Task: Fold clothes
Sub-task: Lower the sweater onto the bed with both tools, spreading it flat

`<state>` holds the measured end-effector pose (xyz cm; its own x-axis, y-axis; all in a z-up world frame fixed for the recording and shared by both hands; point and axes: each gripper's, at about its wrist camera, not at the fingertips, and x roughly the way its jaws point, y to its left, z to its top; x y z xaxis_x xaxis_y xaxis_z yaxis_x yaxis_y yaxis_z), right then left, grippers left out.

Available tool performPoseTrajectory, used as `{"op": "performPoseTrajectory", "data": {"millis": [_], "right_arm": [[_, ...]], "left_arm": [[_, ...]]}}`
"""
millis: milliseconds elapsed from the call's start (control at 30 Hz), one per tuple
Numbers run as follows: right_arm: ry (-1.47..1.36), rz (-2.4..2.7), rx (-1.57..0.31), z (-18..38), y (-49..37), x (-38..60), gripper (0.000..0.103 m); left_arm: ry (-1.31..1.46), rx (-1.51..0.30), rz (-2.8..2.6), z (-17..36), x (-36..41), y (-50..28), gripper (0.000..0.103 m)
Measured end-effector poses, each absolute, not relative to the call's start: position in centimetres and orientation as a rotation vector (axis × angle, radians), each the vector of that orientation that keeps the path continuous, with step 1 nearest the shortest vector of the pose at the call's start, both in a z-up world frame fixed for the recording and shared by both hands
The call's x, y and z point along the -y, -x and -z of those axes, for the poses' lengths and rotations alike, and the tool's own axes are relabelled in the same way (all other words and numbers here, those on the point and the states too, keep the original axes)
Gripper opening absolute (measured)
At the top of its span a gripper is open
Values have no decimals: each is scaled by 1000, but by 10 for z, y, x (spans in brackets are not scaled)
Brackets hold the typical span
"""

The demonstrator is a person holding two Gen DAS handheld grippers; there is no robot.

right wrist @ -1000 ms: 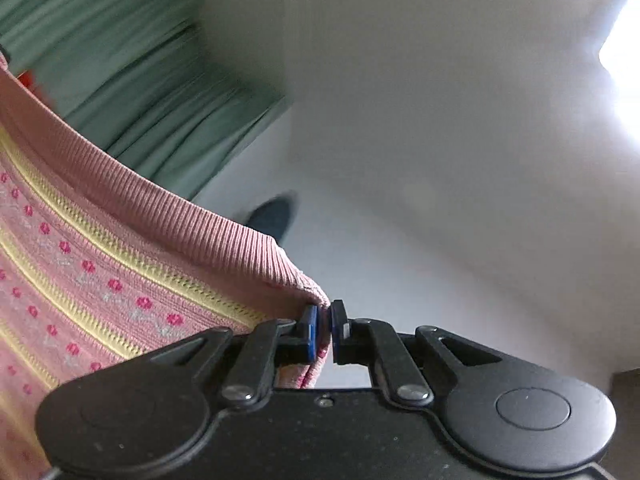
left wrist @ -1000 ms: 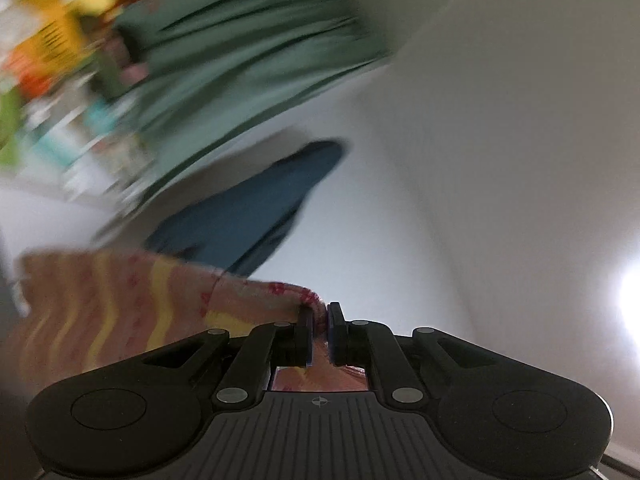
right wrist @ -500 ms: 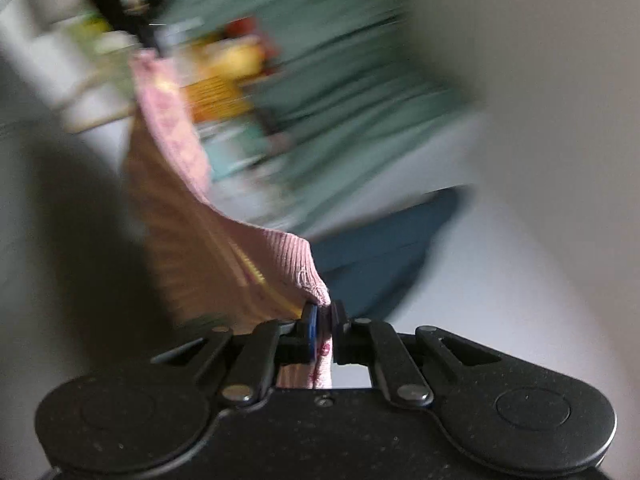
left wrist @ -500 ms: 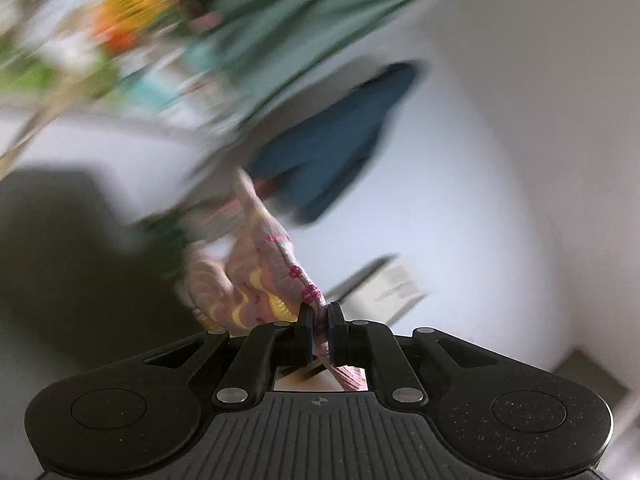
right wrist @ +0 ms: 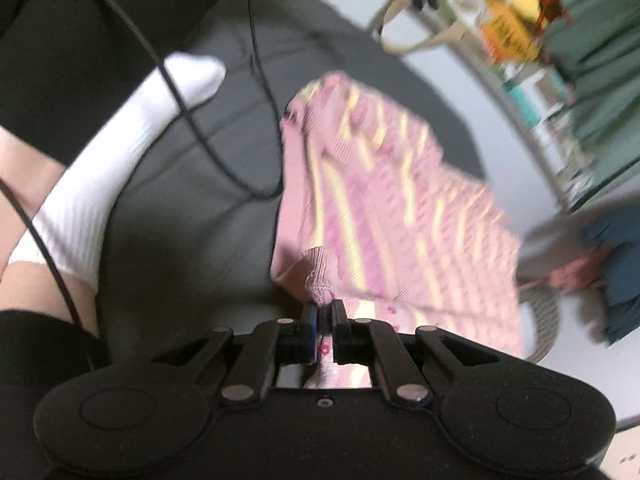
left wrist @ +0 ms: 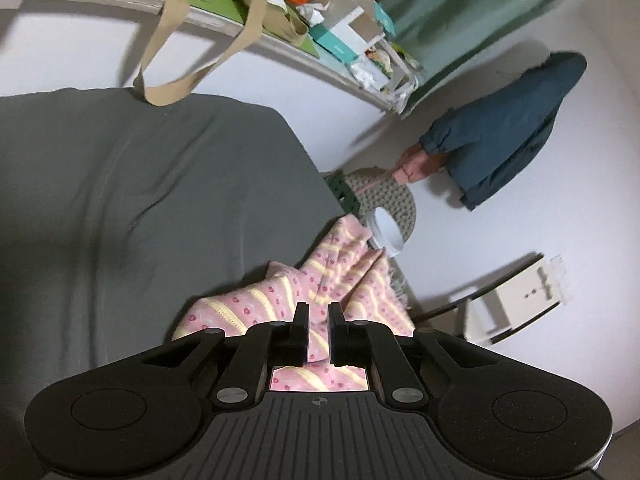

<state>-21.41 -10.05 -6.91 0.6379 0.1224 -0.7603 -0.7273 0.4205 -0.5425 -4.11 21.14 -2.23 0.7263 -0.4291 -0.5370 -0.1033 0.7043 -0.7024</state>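
A pink knitted garment [left wrist: 256,300] with yellow stripes and small red flowers lies crumpled at the corner of a bed with a grey sheet [left wrist: 140,200]. My left gripper [left wrist: 319,320] hovers just over it with its fingers a little apart; cloth shows in the narrow gap. In the right wrist view the same garment [right wrist: 380,200] spreads out blurred across the grey sheet [right wrist: 192,248]. My right gripper [right wrist: 325,312] is shut on a ribbed pink edge that bunches up above the fingertips.
A person's leg in a white sock [right wrist: 120,152] rests on the bed at the left, with a black cable [right wrist: 224,160] looping over it. Beyond the bed corner are a round grey stool [left wrist: 384,196], a white tub [left wrist: 386,232], a hanging blue garment [left wrist: 512,128] and a cluttered shelf [left wrist: 320,8].
Both grippers swung down from facing the wall and curtain to the bed. The garment went from held up in the air to lying on the sheet. The left fingers have parted slightly.
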Motion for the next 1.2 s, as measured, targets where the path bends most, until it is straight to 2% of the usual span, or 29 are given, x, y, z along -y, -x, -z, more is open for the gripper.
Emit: {"op": "performPoseTrajectory", "data": {"millis": [33, 67, 100, 133, 167, 200, 233, 367, 467, 633, 800, 833, 867, 967, 1200], "right_arm": [[977, -587, -745, 73, 212, 101, 10], [950, -583, -784, 76, 209, 102, 12], [903, -585, -824, 76, 207, 105, 16], [839, -595, -851, 73, 206, 112, 20], [770, -604, -864, 70, 203, 118, 23], [702, -605, -858, 64, 201, 124, 29], [634, -605, -849, 57, 199, 129, 36], [324, -551, -731, 26, 176, 153, 52], [96, -528, -645, 17, 149, 171, 52], [-187, -491, -523, 30, 115, 190, 52], [-266, -548, -593, 58, 118, 198, 52], [-281, -547, -602, 59, 119, 201, 52], [-296, -545, -610, 61, 120, 204, 52], [-338, -538, -606, 66, 117, 210, 53], [-354, -532, -633, 77, 119, 210, 53]], "left_arm": [[767, -766, 199, 27, -206, 38, 9], [731, -780, 194, 29, -201, 29, 22], [681, -789, 182, 32, -195, 20, 30], [623, -785, 150, 35, -188, 11, 49], [564, -773, 121, 39, -183, 4, 60], [517, -753, 93, 42, -179, -2, 68], [479, -741, 76, 47, -177, -10, 69], [406, -812, 89, 66, -176, -48, 69], [391, -897, 94, 83, -175, -69, 69], [339, -889, 241, 90, -151, -82, 69], [157, -878, 244, 94, -123, -88, 68], [151, -883, 251, 98, -120, -91, 60], [160, -890, 258, 99, -120, -93, 33], [208, -901, 269, 102, -124, -95, 9], [348, -713, -69, 69, -184, -65, 9]]}}
